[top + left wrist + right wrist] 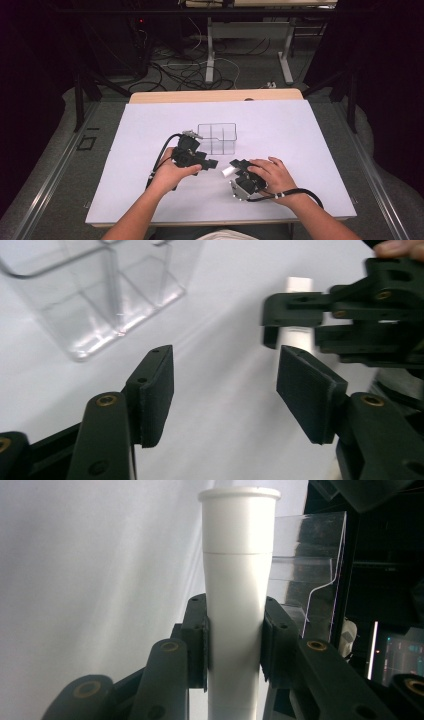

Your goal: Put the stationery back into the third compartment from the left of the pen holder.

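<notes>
A white tube (237, 580) with a wider cap end stands between the pads of my right gripper (235, 645), which is shut on it. In the high view this tube (227, 171) pokes out to the left of the right gripper (236, 166), low over the white sheet. My left gripper (212, 164) faces it from the left. The left gripper (225, 385) is open, with bare sheet between its pads. A clear divided box (217, 137) stands upright just behind both grippers, and the same box (100, 295) is at the upper left in the left gripper view.
A white sheet (150, 125) covers the table, with a wooden edge (215, 96) at the back. Dark floor with cables and table legs lies beyond. The box's clear wall (310, 555) shows to the right of the tube.
</notes>
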A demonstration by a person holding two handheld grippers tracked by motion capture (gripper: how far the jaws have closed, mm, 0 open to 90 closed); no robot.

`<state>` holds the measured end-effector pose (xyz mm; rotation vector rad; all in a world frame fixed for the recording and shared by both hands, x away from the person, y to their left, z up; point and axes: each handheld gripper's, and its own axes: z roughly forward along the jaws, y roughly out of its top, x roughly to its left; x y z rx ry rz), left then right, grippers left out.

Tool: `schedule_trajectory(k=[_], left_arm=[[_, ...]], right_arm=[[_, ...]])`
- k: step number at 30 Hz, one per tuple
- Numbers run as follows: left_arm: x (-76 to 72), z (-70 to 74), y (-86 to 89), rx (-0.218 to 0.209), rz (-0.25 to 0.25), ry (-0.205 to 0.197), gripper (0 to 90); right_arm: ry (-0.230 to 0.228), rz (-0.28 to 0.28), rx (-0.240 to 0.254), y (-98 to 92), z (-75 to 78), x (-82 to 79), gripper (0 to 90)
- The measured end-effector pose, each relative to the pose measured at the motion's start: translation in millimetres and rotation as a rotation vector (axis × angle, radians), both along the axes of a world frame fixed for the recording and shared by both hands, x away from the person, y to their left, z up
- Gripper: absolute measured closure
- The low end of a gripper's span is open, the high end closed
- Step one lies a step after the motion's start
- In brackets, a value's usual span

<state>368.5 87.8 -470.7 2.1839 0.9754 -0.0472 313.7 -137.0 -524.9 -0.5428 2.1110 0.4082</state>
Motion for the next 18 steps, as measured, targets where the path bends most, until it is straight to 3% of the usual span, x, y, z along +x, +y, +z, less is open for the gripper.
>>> schedule_trajectory(k=[5,6,9,11,12,14,17,18], left_arm=[[3.2,-4.2,13.1,0.009,0.066,-0.045,39.2],[3.8,-5.8,14.9,0.003,0.081,-0.068,38.9],[6.5,-8.6,20.3,0.011,0.103,-0.077,37.2],[8.0,-10.3,23.1,0.006,0.13,-0.077,36.3],[9.0,-10.8,25.4,0.014,0.124,-0.085,34.4],[10.3,-12.2,29.7,0.016,0.146,-0.088,33.9],[12.2,-14.6,34.9,-0.016,0.179,-0.086,32.5],[14.2,-15.1,38.3,-0.007,0.168,-0.082,32.3]], right_arm=[[0.019,-0.021,0.047,-3.2,4.5,2.5,69.1],[-0.002,-0.018,0.082,-3.7,4.1,3.3,69.1],[0.069,-0.054,0.126,-5.9,7.9,5.5,69.1],[0.077,-0.05,0.17,-6.6,9.2,7.9,69.1],[0.111,-0.073,0.196,-7.7,12.0,8.8,69.1],[0.111,-0.052,0.213,-7.7,14.1,11.3,69.1],[0.172,-0.076,0.303,-9.3,21.4,16.8,69.1],[0.2,-0.086,0.312,-9.9,24.9,19.4,69.1]])
